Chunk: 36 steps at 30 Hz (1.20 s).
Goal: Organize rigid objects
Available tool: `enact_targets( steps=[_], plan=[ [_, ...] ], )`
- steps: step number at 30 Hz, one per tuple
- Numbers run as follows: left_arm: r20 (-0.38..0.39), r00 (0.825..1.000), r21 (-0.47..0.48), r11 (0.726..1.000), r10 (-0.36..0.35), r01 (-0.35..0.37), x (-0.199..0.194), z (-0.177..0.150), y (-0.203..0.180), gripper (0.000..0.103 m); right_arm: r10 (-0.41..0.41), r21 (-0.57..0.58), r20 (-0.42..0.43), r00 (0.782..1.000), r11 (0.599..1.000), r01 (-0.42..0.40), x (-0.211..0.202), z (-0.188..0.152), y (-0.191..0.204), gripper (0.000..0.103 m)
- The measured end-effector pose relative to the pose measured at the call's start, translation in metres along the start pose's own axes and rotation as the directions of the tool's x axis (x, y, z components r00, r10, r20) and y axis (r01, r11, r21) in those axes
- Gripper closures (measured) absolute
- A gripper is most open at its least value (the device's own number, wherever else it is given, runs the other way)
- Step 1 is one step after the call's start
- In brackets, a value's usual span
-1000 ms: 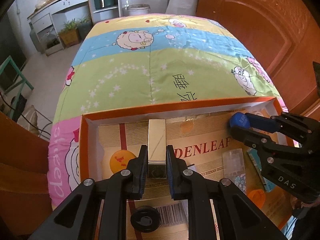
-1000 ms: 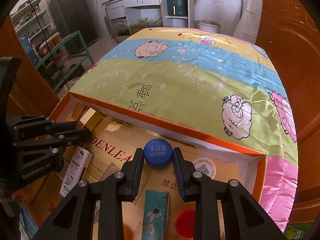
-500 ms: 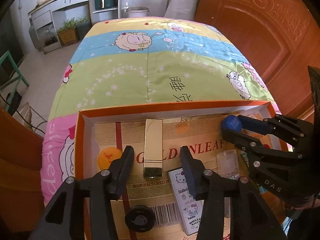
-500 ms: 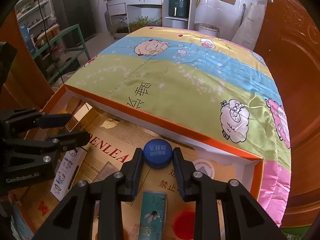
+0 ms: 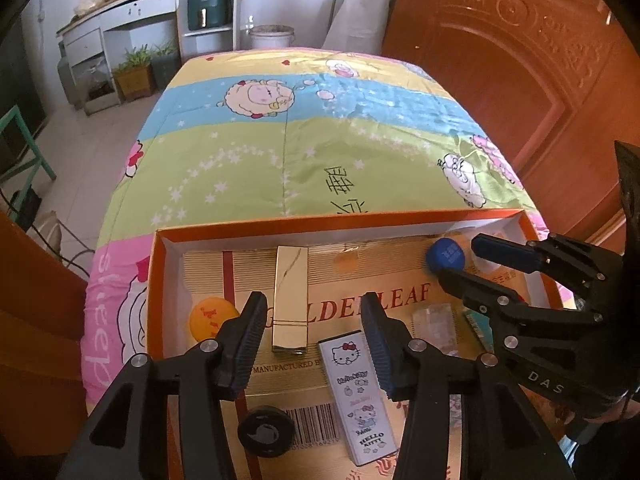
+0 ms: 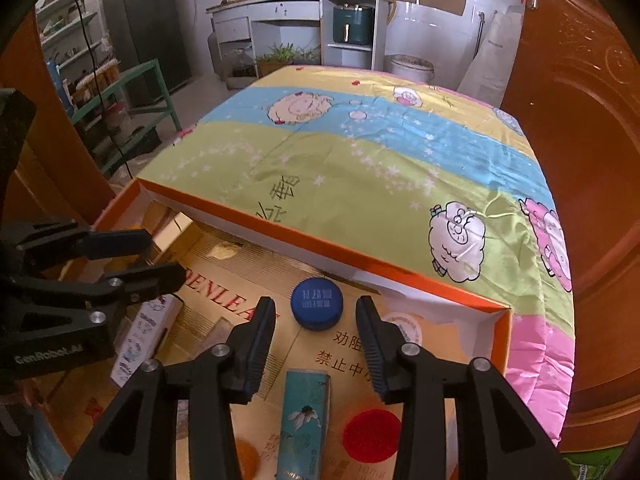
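Left wrist view. The left gripper (image 5: 314, 322) is held wide apart over the orange tray (image 5: 154, 280); nothing is gripped. The gold box (image 5: 291, 298) lies flat on the cardboard liner, lengthwise between the two fingers but touched by neither; its far end lies close to the tray's back wall. This is judged a released placement, squared to the back wall. Just right of it lies the Hello Kitty box (image 5: 362, 394), partly under the right finger. An orange disc (image 5: 210, 318) sits at the left, half hidden behind the left finger; a black round piece (image 5: 266, 431) lies near the bottom. A clear packet (image 5: 434, 322) is hard to identify. The right gripper (image 5: 456, 268) enters from the right, beside the blue cap (image 5: 445, 255).

Right wrist view. The right gripper (image 6: 316, 330) is also open and empty. The blue cap (image 6: 317, 303) rests on the liner just ahead of the fingertips, near the tray's far wall, apart from both pads; judged set down there with the other small pieces. A teal box (image 6: 304, 420) and a red disc (image 6: 372, 434) lie beneath the gripper, cut off at the frame edge. The left gripper (image 6: 160, 256) covers most of the gold box. Cap lettering is legible but unread.
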<state>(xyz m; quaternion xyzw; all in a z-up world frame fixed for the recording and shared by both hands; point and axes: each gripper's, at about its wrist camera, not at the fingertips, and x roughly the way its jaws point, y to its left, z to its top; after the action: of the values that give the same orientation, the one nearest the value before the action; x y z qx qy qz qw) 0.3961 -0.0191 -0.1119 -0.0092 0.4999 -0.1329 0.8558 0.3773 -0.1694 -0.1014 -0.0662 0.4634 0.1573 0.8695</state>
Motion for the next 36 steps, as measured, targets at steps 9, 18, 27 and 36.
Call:
enact_targets(
  steps=[9, 18, 27, 36],
  plan=[
    [0.044, 0.999, -0.033, 0.999, 0.003, -0.002, -0.020, -0.009, -0.003, 0.053, -0.043, 0.014, 0.028, 0.999, 0.999, 0.043, -0.017, -0.008, 0.003, 0.061],
    [0.095, 0.995, -0.031, 0.999, 0.026, -0.023, -0.045, -0.024, -0.014, 0.053, -0.042, 0.085, 0.065, 0.997, 0.996, 0.036, -0.040, -0.026, 0.003, 0.061],
    [0.167, 0.984, -0.018, 0.998, 0.068, -0.066, -0.076, -0.052, -0.031, 0.053, -0.039, 0.154, 0.113, 0.993, 0.988, 0.021, -0.075, -0.054, 0.011, 0.061],
    [0.217, 0.973, -0.030, 0.996, 0.084, -0.079, -0.102, -0.082, -0.045, 0.053, -0.063, 0.167, 0.141, 0.988, 0.985, 0.039, -0.102, -0.074, 0.024, 0.061]
  ],
)
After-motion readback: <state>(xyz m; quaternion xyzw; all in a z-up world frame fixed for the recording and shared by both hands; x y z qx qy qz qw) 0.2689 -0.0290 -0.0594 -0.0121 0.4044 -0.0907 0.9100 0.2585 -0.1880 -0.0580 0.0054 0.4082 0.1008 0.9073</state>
